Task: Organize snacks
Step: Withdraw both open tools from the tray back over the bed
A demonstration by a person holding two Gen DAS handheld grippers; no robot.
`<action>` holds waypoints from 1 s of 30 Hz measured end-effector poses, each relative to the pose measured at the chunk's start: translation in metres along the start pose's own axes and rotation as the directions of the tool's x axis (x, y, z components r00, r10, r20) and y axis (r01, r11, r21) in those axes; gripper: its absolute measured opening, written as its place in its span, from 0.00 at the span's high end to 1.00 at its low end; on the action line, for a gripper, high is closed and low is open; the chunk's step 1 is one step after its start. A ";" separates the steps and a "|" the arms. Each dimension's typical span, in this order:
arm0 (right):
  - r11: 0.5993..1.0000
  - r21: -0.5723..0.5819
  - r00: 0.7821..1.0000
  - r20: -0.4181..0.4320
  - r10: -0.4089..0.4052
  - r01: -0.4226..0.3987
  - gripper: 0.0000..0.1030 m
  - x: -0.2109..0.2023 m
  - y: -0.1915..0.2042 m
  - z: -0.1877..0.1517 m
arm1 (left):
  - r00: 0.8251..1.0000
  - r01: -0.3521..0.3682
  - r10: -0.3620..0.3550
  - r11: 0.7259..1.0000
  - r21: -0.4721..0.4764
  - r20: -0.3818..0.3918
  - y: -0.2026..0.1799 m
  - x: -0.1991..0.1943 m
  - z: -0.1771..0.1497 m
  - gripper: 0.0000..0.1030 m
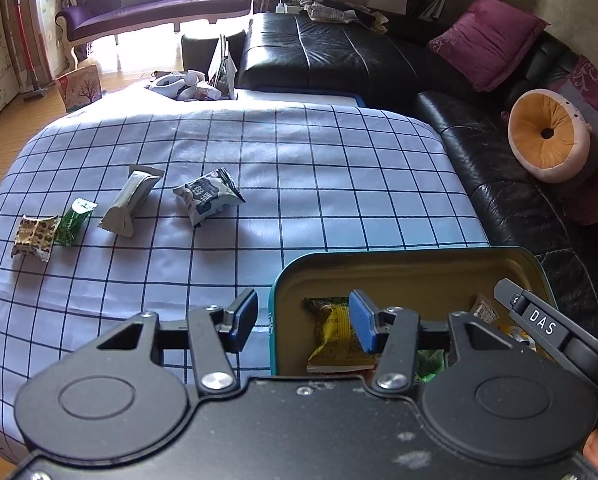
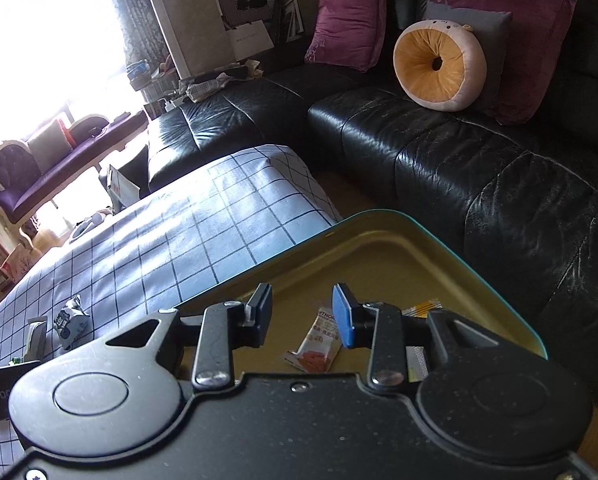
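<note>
Four wrapped snacks are seen still lying on the blue checked tablecloth (image 1: pixel 299 152) while a teal tin (image 1: pixel 419 258) with a gold interior, at about five o'clock in the left wrist view, is being filled. The left gripper (image 1: pixel 305 326) is held over the tin's near left wall, its blue-padded jaws parted with nothing between them; one finger is seen outside the wall, the other above a yellow snack packet (image 1: pixel 333 336) already inside. The right gripper (image 2: pixel 302 314) is held over the tin's interior, jaws likewise apart and empty, with a white and orange sachet (image 2: pixel 315 344) lying on the tin floor beneath the gap. Well apart from the tin, towards ten o'clock, a blue and white cow-print packet (image 1: pixel 209 196), a pale grey-green bar (image 1: pixel 133 200), a small green sweet (image 1: pixel 75 220) and a brown patterned packet (image 1: pixel 35 236) are lined across the cloth, the last two touching. The step in hand is judged to be the pause between drops. For the next move, a gripper would need to be carried out to a loose snack, probably the cow-print packet as the nearest, and closed across its crinkled width
</note>
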State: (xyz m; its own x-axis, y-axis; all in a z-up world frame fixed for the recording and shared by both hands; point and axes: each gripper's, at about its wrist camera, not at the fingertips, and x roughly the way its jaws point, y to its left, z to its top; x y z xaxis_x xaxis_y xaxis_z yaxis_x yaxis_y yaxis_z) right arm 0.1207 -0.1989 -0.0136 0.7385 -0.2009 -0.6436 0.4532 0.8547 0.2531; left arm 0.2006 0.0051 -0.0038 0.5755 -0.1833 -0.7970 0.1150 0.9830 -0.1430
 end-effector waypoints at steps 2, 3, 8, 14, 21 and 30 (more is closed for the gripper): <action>1.000 -0.006 1.000 -0.003 0.000 0.000 0.56 0.001 0.003 -0.001 | 1.000 0.000 0.000 1.000 -0.006 -0.006 0.002 0.000 0.000 0.50; 1.000 -0.010 1.000 -0.007 -0.001 0.001 0.56 0.002 0.005 -0.001 | 1.000 -0.002 0.002 1.000 -0.007 -0.008 0.003 0.000 0.000 0.50; 0.999 -0.035 1.000 0.009 -0.003 0.003 0.56 0.001 0.012 -0.004 | 1.000 -0.008 0.008 1.000 -0.001 -0.002 0.008 -0.002 0.001 0.50; 0.999 -0.033 1.000 0.001 0.006 -0.006 0.56 0.004 0.017 -0.005 | 1.000 -0.017 0.017 1.000 -0.006 0.005 0.017 -0.004 0.002 0.50; 0.999 -0.042 1.000 0.002 0.015 -0.015 0.56 0.003 0.024 -0.008 | 0.999 -0.030 0.030 0.999 -0.041 -0.017 0.031 -0.002 0.005 0.50; 0.997 -0.064 0.999 -0.003 0.031 -0.032 0.56 0.002 0.037 -0.011 | 0.997 -0.071 0.069 0.994 -0.078 -0.030 0.054 -0.002 0.008 0.50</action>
State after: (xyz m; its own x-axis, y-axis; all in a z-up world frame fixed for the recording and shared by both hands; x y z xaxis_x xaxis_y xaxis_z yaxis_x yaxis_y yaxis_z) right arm 0.1335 -0.1629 -0.0138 0.7508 -0.1725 -0.6376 0.3968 0.8895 0.2267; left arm 0.2118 0.0589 -0.0050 0.5579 -0.1146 -0.8220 0.0099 0.9913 -0.1314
